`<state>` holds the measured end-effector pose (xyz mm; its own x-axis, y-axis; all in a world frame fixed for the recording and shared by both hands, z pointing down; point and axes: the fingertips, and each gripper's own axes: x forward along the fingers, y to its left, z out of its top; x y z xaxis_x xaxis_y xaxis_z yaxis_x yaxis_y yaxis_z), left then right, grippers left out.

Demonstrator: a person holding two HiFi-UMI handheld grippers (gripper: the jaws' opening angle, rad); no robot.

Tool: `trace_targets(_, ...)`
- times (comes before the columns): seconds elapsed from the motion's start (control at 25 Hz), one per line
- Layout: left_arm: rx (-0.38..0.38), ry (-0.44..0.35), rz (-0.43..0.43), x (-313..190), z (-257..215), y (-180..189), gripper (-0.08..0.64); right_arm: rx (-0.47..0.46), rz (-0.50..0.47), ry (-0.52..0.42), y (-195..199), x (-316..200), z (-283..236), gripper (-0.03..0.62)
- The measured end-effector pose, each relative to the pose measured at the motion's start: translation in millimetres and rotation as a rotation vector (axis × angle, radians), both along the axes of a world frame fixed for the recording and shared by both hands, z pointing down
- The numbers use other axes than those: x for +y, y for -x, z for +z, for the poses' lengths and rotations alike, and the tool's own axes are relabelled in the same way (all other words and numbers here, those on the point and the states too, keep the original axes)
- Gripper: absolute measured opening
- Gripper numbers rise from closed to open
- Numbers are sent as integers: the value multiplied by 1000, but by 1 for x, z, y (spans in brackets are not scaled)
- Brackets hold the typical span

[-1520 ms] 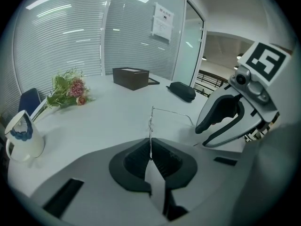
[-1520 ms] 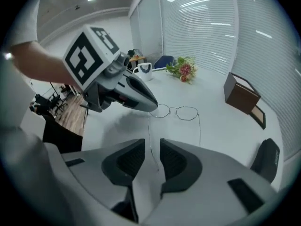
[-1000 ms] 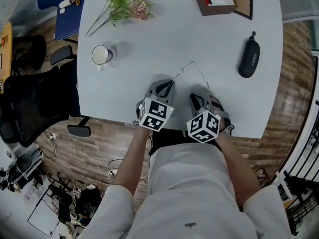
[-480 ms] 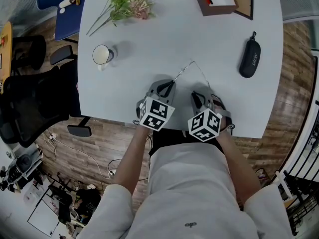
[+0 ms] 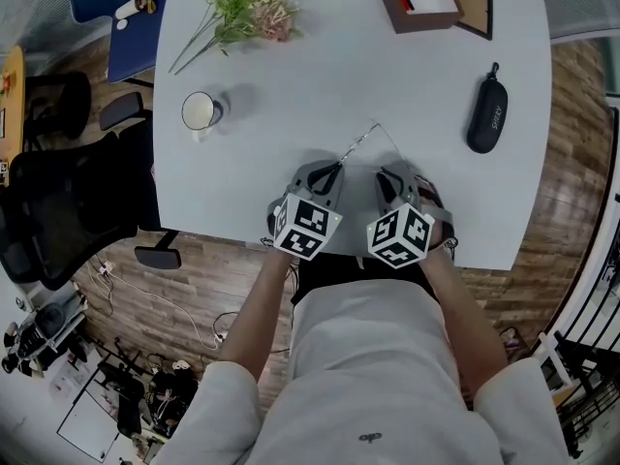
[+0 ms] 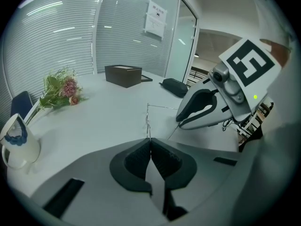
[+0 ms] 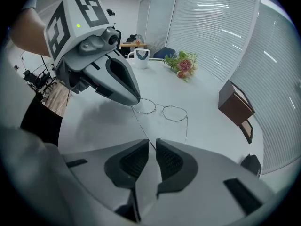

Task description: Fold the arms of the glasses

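Print on the black case (image 5: pixel 484 114) and wall notice (image 6: pixel 155 17) is unreadable.

Head view: steeply down from high above the table (image 5: pixel 291 85), far off. Both gripper views: low and close over the tabletop from its 6 o'clock edge, facing 12 o'clock, converging. Shared by all: glasses (image 7: pixel 161 108), flowers (image 5: pixel 242 3).

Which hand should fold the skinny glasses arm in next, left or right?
Right, probably. The right gripper has the near arm of the thin silver wire glasses between its jaws, which have just been opening. The left gripper is shut on the glasses, steadying them.
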<state>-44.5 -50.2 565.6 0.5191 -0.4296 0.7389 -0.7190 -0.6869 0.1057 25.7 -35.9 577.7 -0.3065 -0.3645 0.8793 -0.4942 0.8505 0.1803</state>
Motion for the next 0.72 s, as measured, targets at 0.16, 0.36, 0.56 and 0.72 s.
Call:
trace_targets(0.16,-4,3,7,2,0,0,20,-10,15,-6,1,-9,0,61)
trace_targets(0.36,2,12,23,8,0,-3,21,-22,41,-34,2,-26,-5,37)
trace_targets(0.56,16,18,29,13,0,-10,21,-36,56,-28,8,-35,-5,34)
trace_targets(0.72,19,24,31,15,0,-12,21,-43,62,-24,12,-36,-5,31)
